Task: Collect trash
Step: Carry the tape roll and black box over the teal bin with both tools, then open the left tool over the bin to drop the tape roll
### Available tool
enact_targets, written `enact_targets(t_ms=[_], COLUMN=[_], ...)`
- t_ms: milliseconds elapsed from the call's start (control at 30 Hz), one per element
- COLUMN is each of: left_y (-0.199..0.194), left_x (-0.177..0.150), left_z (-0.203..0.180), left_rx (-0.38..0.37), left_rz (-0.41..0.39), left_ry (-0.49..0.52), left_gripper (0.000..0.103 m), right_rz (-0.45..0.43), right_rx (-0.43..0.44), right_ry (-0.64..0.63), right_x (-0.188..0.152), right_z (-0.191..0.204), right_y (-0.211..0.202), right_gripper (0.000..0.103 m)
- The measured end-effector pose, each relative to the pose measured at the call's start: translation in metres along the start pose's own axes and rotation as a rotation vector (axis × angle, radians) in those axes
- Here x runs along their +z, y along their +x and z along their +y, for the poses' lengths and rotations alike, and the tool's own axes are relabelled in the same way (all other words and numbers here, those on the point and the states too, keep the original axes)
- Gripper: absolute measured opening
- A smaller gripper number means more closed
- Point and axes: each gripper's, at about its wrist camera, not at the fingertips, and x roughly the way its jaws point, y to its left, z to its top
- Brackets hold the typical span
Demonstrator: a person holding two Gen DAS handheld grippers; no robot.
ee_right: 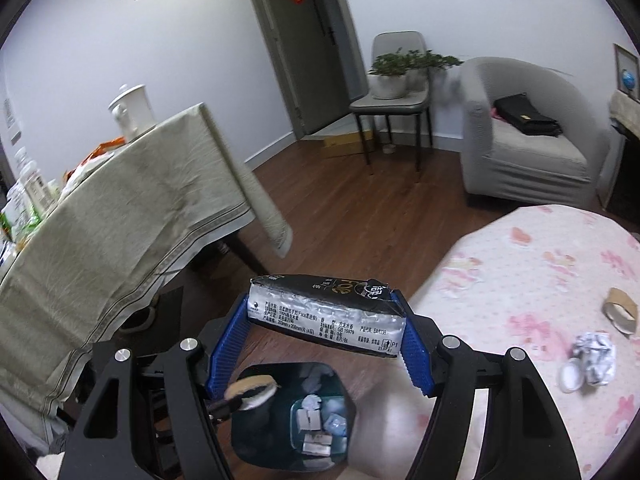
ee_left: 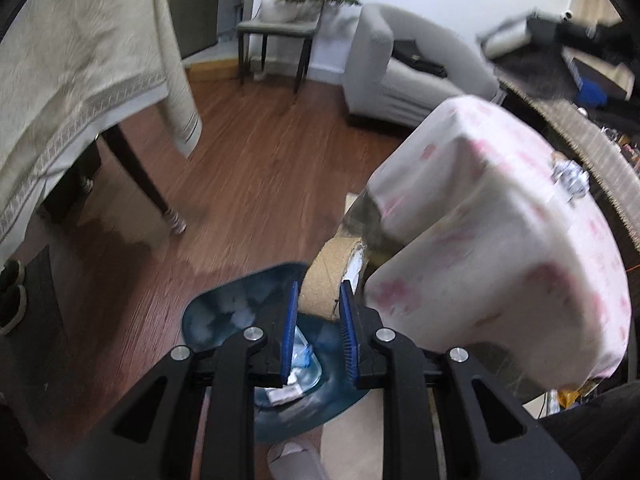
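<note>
My right gripper (ee_right: 320, 312) is shut on a black and silver tissue pack (ee_right: 324, 312), held above a dark bin (ee_right: 292, 416) with several pieces of trash in it. My left gripper (ee_left: 318, 300) is shut on a cork-brown round piece (ee_left: 324, 280), held over the same bin (ee_left: 224, 320); it shows in the right wrist view (ee_right: 252, 394) over the bin's rim. On the pink-patterned table (ee_right: 540, 272) lie a cardboard tape roll (ee_right: 620, 310), a crumpled paper wad (ee_right: 594, 356) and a small white lid (ee_right: 570, 376). The wad also shows in the left wrist view (ee_left: 570, 176).
A table with a beige cloth (ee_right: 120, 208) stands to the left, holding a white jar (ee_right: 132, 108) and packets. A grey chair with a potted plant (ee_right: 394, 72) and a grey armchair (ee_right: 528, 136) with a black bag stand at the back. Wooden floor (ee_right: 352, 216) lies between.
</note>
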Motion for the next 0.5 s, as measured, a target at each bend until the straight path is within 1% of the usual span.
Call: enact_targets(t_ms=[100, 233, 400, 500], left_y=[0.007, 0.019, 0.030, 0.036], left_x=[-0.009, -0.022, -0.037, -0.043], left_z=[0.010, 0.022, 0.034, 0.042], left_rx=[0.014, 0.010, 0.031, 0.032], left_rz=[0.036, 0.104, 0.164, 0.194], left_ry=[-0.001, -0.029, -0.029, -0.049], left_gripper=[0.022, 0.022, 0.022, 0.022], right_rz=[0.020, 0.054, 0.087, 0.096], right_rx=[0.013, 0.028, 0.041, 0.047], right_ry=[-0.023, -0.042, -0.072, -0.079], right_x=[-0.003, -0.007, -0.012, -0.014], right_z=[0.012, 0.025, 0.042, 0.049], right_y=[0.007, 0.019, 0.032, 0.037], right_gripper=[0.070, 0.070, 0.070, 0.070])
